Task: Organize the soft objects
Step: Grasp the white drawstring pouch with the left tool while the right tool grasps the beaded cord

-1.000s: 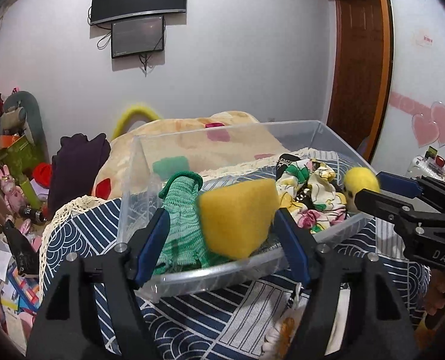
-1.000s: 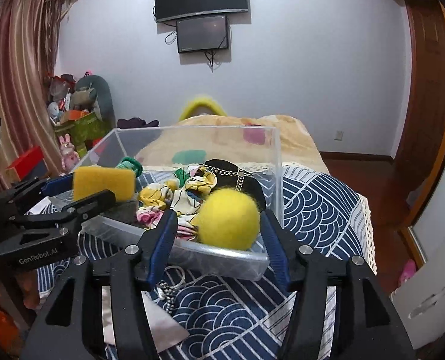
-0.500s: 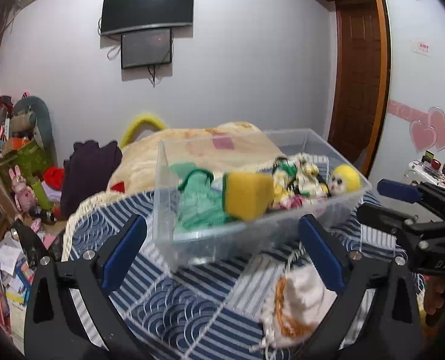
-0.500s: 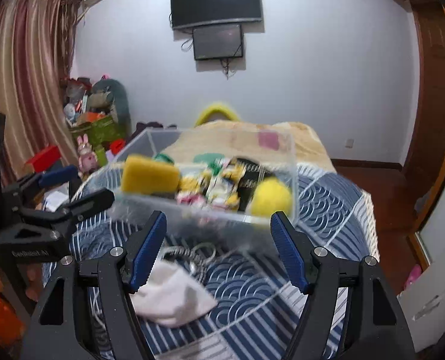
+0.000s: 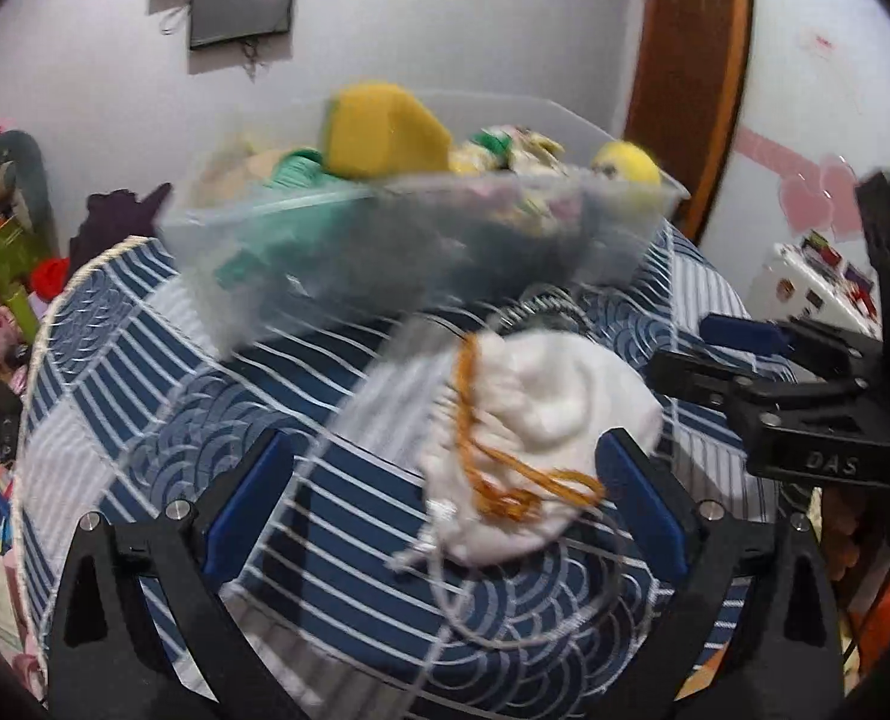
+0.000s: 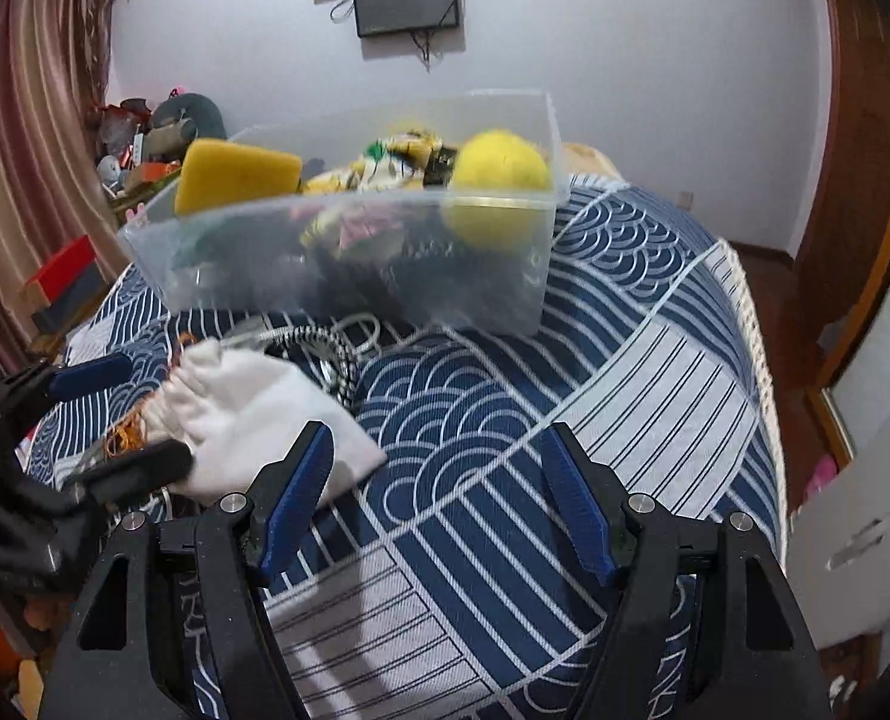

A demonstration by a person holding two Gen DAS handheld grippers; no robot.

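Left hand-held gripper point(image 5: 445, 498): jaws spread wide, gripping nothing, the white drawstring pouch point(image 5: 535, 420) lying between its fingers on the blue patterned cloth point(image 6: 565, 420). Right hand-held gripper point(image 6: 439, 492): jaws likewise wide apart and empty, with the pouch at its 10 o'clock. Clear plastic bin point(image 6: 475, 252), at 12 o'clock in both views, rests on the cloth and holds a yellow sponge point(image 6: 235, 174), a yellow ball point(image 6: 499, 180), floral fabric point(image 6: 379, 168) and a green knit item point(image 5: 295, 168). A cord point(image 6: 337, 360) lies just in front of the bin.
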